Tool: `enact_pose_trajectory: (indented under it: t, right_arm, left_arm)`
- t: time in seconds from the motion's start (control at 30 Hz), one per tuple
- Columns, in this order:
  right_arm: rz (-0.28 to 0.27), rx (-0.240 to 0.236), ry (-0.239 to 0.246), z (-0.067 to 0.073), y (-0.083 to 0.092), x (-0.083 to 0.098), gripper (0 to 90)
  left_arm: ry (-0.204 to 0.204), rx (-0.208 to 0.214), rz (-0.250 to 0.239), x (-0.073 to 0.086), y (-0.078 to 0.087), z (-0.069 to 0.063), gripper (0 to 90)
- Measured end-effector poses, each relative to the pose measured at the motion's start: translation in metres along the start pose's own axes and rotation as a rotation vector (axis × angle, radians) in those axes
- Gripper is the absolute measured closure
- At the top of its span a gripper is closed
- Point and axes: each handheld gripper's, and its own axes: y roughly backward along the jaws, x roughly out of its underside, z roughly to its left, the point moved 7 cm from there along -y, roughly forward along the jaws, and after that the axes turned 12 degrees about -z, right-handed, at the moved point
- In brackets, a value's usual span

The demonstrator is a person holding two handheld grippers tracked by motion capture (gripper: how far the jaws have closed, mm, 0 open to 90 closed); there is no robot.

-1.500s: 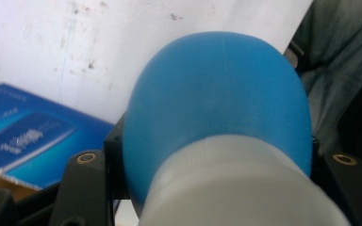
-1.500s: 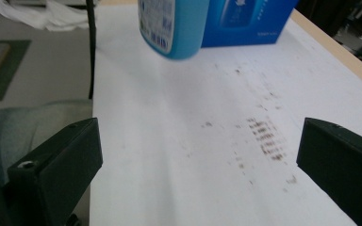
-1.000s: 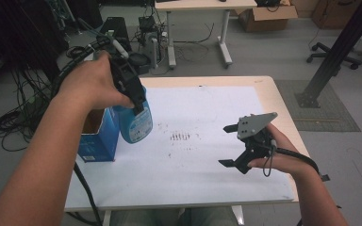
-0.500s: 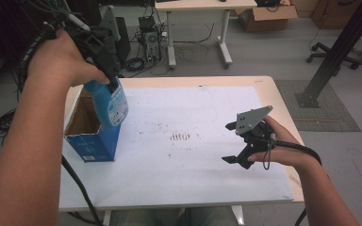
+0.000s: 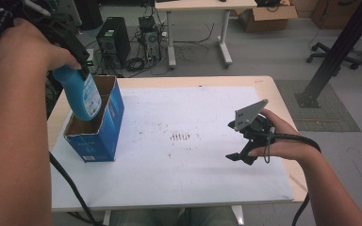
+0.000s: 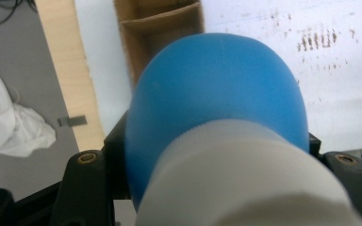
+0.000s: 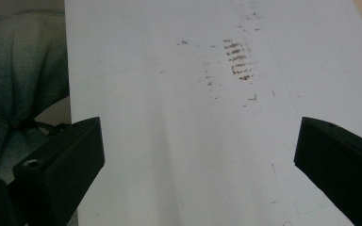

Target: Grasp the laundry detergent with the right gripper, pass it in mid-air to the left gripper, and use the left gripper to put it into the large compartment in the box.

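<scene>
blue bottle (image 5: 81, 94), white cap, label

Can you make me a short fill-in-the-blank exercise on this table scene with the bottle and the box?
1. The left tool is shut on a ____ bottle.
2. The bottle hangs over an open cardboard ____ with blue sides.
3. The right tool has its jaws ____, with nothing between them.
4. The brown smudges lie on a ____ sheet covering the table.

Missing words: blue; box; open; white

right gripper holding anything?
No: in the right gripper view the right gripper's black jaws stand wide apart with only the stained white sheet between them.
</scene>
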Motion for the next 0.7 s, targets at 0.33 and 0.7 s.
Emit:
enact_pose_trajectory:
  t: [0.33, 0.7]
  right_arm:
    - [0.042, -0.011, 0.002, 0.000, 0.004, 0.002, 2.5]
    - [0.038, -0.007, -0.007, 0.001, 0.006, 0.006, 2.5]
  left_arm:
    - [0.051, -0.020, 0.022, -0.003, -0.012, 0.011, 39.3]
    - [0.065, -0.034, 0.017, -0.002, -0.023, 0.019, 39.3]
